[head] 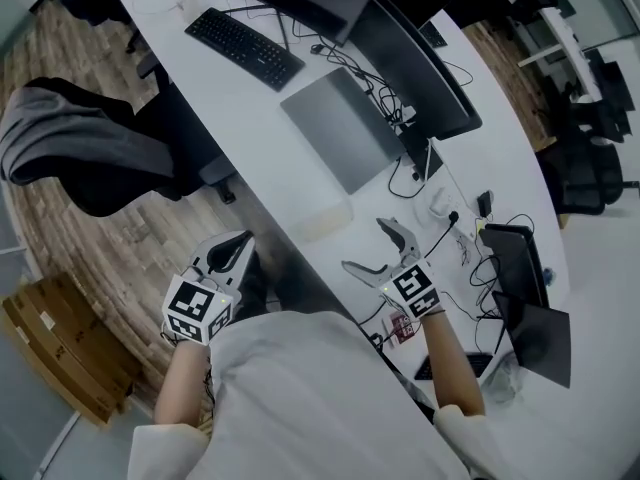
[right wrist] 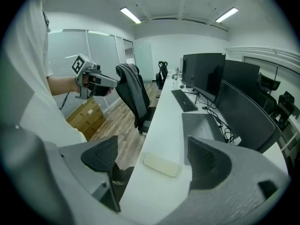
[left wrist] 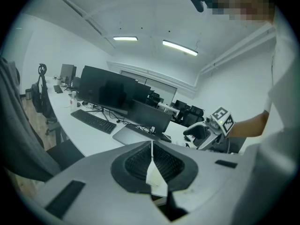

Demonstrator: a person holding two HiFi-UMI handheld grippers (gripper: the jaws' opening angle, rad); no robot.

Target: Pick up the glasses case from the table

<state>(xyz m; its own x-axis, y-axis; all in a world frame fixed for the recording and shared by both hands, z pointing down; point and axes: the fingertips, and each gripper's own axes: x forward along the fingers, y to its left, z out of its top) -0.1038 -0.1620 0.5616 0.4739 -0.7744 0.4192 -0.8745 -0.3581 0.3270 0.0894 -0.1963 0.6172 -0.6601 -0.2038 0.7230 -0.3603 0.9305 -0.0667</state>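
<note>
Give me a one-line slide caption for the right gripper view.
Right gripper, jaws open, aimed at the cream glasses case lying on the white table, not yet touching it.

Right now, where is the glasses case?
The glasses case lies at the near edge of the white table, mid head view, between the grey laptop and the open right gripper.

The head camera looked steeply down on the counter. Cameras on the left hand-held gripper and right hand-held gripper looked low across it; all shared the keyboard.
</note>
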